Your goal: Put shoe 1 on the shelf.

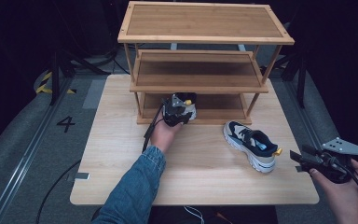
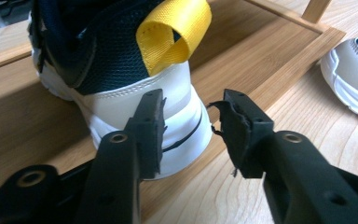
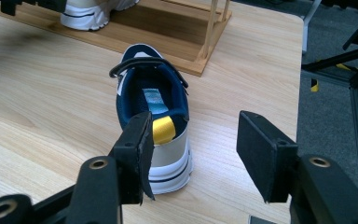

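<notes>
- Two sneakers are showing: one sneaker is sitting on the bottom shelf of the wooden rack, the other sneaker is lying on the desk.
- Left gripper is hovering just behind the shelved sneaker's white heel, jaws parted, pads not pressing on it.
- Right gripper is standing open, empty, near the desk's right edge, with the desk sneaker's heel just ahead of its jaws.

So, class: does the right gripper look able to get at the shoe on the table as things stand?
Probably yes. The right gripper stands open just behind the heel of the shoe, with bare table between them. The rack and left gripper are off to the side.
</notes>
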Motion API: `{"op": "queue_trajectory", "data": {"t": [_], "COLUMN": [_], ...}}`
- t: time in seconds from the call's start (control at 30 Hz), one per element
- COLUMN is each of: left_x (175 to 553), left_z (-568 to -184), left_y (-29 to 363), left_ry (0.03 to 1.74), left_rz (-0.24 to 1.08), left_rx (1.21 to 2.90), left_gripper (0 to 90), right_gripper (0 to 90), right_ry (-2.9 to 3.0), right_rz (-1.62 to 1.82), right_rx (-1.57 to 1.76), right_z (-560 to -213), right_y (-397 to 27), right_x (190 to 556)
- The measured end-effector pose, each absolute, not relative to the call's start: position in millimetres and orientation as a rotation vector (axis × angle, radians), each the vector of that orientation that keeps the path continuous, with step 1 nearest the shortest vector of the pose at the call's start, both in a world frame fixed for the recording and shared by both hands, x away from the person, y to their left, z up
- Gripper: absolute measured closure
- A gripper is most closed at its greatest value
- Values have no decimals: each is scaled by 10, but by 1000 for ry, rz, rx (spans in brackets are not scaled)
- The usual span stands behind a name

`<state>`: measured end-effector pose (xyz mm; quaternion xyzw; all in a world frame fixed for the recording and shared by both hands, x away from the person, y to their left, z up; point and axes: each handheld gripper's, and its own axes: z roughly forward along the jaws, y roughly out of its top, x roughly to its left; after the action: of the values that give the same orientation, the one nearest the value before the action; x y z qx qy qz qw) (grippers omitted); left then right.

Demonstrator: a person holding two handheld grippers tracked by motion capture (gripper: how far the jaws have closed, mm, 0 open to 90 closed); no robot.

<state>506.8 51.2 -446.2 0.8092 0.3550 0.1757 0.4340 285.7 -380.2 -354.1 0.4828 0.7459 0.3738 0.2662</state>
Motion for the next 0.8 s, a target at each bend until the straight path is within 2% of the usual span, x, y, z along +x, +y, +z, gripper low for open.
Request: {"op": "queue_trajectory", "data": {"t": [0.13, 0.27, 0.4, 0.53, 0.7, 0.8], "left_x": [5068, 5021, 4873, 4759, 4520, 4412], "left_z": [-4463, -4430, -4273, -4164, -3984, -3910], "left_y": [511, 509, 548, 597, 711, 786], "left_ry": [898, 910, 917, 960, 1043, 1017], "left_rz": [411, 404, 429, 377, 291, 325], "left_rx": [1998, 2014, 2057, 2080, 2139, 2166], "left_gripper": [569, 504, 460, 407, 278, 258], "right_gripper": [471, 470, 468, 463, 457, 480], "right_ry": [2016, 2018, 2026, 2041, 2069, 2093], "right_rz": [1005, 1006, 1005, 1011, 1026, 1022], "right_rx": [1305, 1301, 1294, 1291, 1268, 1257], "right_z": [-3543, -3552, -3550, -3553, -3555, -3571], "right_y": [-3804, -3806, -3796, -3780, -3738, -3717], "right_x": [2853, 2878, 2940, 3021, 3142, 3212]}}
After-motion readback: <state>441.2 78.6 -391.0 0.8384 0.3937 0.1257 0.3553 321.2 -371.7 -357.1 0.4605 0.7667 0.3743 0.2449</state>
